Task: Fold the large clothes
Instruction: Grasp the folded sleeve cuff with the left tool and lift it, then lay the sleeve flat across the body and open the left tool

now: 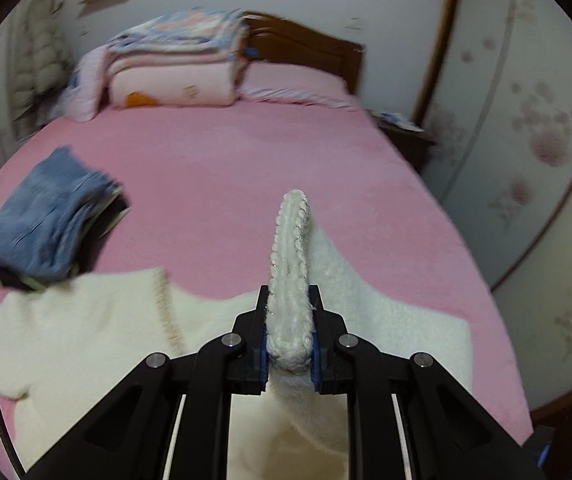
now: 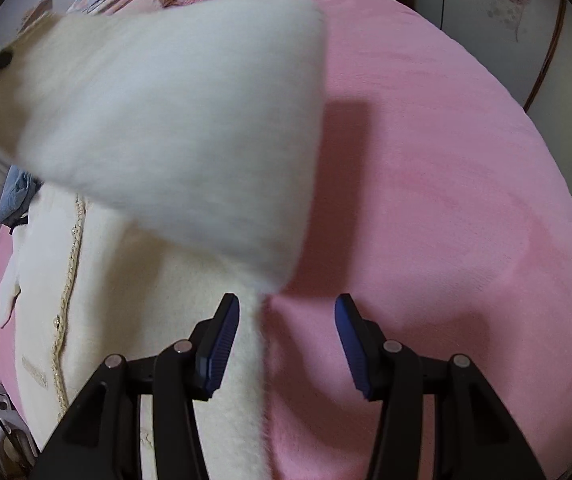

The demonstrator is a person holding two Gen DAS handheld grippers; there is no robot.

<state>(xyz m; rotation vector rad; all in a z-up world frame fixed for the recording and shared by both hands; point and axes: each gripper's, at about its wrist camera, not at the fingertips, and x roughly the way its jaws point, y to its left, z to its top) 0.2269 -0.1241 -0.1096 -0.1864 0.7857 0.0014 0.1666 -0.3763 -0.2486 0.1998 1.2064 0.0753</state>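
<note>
Fleece cardigan [image 2: 133, 320], soft, limp and light, lies on the pink bed [image 1: 245, 168]. Left gripper [image 1: 289, 330] fingers pinch its braided sleeve cuff [image 1: 290, 240]; right gripper [image 2: 286, 344] fingers stand apart, empty, over the side edge, a sensible hold.

Both views are evenly and softly lit, without glare. Fisheye distortion bends the walls and darkens the corners around the pink bed [image 1: 245, 168]. Motion blur smears the blue folded clothes [image 1: 45, 220] at its left side and the raised white sleeve [image 2: 173, 120], which casts a sharp-edged shadow on the bed
</note>
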